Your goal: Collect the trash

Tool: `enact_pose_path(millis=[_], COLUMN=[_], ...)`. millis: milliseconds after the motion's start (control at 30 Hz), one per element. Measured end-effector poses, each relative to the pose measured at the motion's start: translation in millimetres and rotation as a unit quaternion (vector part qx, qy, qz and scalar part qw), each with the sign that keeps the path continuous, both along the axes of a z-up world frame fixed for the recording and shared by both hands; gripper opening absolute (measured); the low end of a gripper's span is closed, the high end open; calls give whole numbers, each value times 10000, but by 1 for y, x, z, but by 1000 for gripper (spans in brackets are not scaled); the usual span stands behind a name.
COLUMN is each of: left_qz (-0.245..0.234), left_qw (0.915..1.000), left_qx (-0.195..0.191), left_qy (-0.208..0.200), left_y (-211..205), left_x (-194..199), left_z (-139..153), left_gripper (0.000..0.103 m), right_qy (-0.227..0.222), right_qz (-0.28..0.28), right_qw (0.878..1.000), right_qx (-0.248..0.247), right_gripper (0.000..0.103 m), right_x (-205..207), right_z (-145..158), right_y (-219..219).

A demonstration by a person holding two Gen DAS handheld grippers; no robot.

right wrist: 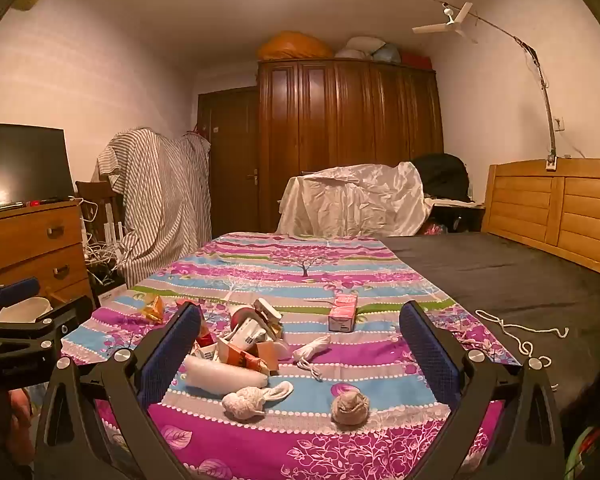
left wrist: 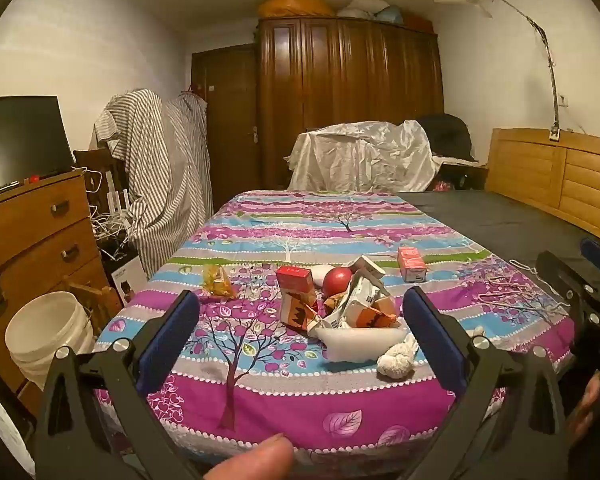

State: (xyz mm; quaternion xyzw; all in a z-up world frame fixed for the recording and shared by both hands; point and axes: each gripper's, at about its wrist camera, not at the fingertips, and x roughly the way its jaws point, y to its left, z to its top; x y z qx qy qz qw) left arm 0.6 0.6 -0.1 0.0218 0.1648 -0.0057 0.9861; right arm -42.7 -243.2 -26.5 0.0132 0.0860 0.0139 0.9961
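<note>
crumpled cartons (left wrist: 352,304) lie heaped mid-bedspread (left wrist: 260,408) beside a foam piece (left wrist: 360,342), likely gathered for pickup; the white bucket (left wrist: 48,332) waits at the bed's left. left gripper (left wrist: 300,332) and right gripper (right wrist: 300,354) hover short of the heap, jaws apart, empty.

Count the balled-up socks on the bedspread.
2. A white sock ball lies near the front edge beside the white foam block; a grey sock ball sits to its right. Others may hide in the trash pile.
</note>
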Motion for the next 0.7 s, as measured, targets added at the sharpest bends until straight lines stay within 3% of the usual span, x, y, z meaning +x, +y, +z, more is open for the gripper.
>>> enact_pose_path(millis=[700], left_qz=[-10], left_qw=[10000], left_qx=[60], left_qy=[37], left_y=[0], left_x=[1], left_z=[-8], left_gripper=[98], right_qy=[5], right_qz=[-11], right_qw=[10000], right_qx=[-26], right_gripper=[99], right_x=[-6], right_z=[3], right_y=[5])
